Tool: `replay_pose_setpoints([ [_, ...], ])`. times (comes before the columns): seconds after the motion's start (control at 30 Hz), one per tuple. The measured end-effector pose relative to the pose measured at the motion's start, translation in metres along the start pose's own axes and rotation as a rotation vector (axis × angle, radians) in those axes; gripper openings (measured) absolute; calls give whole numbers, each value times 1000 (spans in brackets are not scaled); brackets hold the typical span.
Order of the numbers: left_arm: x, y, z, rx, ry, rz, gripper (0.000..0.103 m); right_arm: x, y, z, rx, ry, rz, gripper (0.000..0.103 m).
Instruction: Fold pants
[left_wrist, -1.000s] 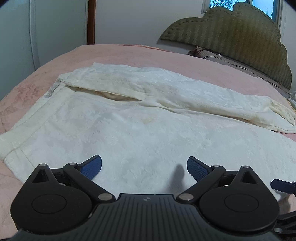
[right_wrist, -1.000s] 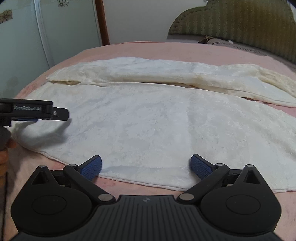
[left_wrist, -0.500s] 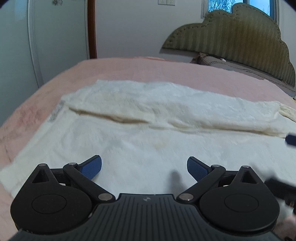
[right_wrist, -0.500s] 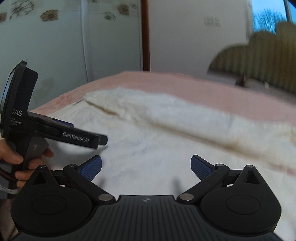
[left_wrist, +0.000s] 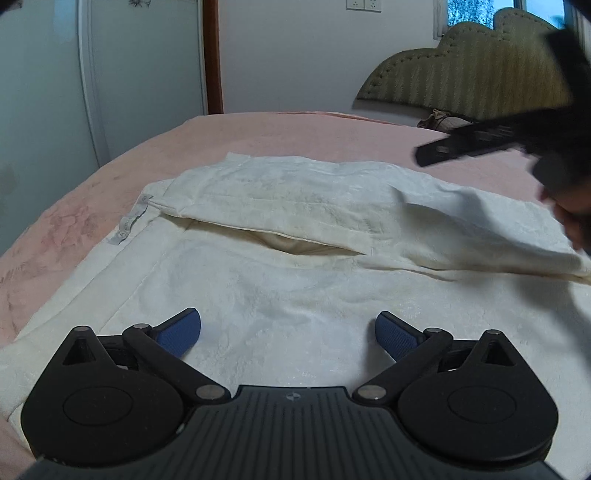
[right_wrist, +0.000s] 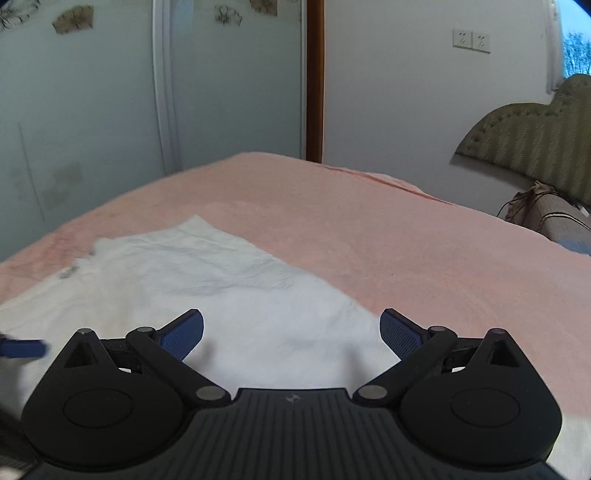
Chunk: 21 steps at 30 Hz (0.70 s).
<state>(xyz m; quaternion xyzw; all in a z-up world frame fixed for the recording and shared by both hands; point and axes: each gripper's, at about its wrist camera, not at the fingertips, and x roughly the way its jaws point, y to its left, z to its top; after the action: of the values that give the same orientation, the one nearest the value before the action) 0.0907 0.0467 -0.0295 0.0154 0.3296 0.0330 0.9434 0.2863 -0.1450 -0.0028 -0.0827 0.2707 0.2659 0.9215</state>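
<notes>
The left gripper (left_wrist: 288, 334) hovers low over the near part of the pants (left_wrist: 295, 280), its blue fingers spread wide with nothing between them. The cream pants lie flat on the pink bed (left_wrist: 295, 136); one leg is already laid over the other, its edge running across the middle of the left view, and a small label (left_wrist: 131, 221) sticks out at the left side.

The right gripper (right_wrist: 291, 332) is also wide apart and empty. It sits above the far edge of the cloth, where the white fabric meets the bedspread just right of its fingers, and it looks out across the bed toward the headboard (right_wrist: 535, 140). In the left view it shows as a dark blurred shape at upper right, a hand (left_wrist: 570, 221) below it.

The step seems to be the reach before a grasp — neither tool has cloth yet. The next move probably calls for each gripper to drop to an edge, pinch both layers together, and lift evenly so the legs stay aligned.
</notes>
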Motion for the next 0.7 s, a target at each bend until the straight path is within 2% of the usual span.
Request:
replay_pose_setpoints([
  [0.17,2,-5,-2,29,3,-3,103,63,-32,21,36,83,111,84],
  [0.27,4,-5,-2,25,6,-9,103,92,-36,27,13,159,167,71],
  [0.33,4,-6,-2,30,6,-8,103,102,-30,28,-30,189,207,55],
  [0.37,4,-6,-2,32,7,-8,103,102,-27,27,-55,182,216,53],
  [0.43,4,-5,-2,30,7,-10,103,98,-21,26,-86,178,230,29],
  [0.53,5,-5,-1,28,7,-12,103,86,-1,22,-201,139,148,12],
  [0.63,4,-1,-1,10,3,-27,102,66,34,11,-393,76,34,8],
  [0.7,2,6,1,-35,-8,-49,102,47,58,2,-501,26,-13,8],
])
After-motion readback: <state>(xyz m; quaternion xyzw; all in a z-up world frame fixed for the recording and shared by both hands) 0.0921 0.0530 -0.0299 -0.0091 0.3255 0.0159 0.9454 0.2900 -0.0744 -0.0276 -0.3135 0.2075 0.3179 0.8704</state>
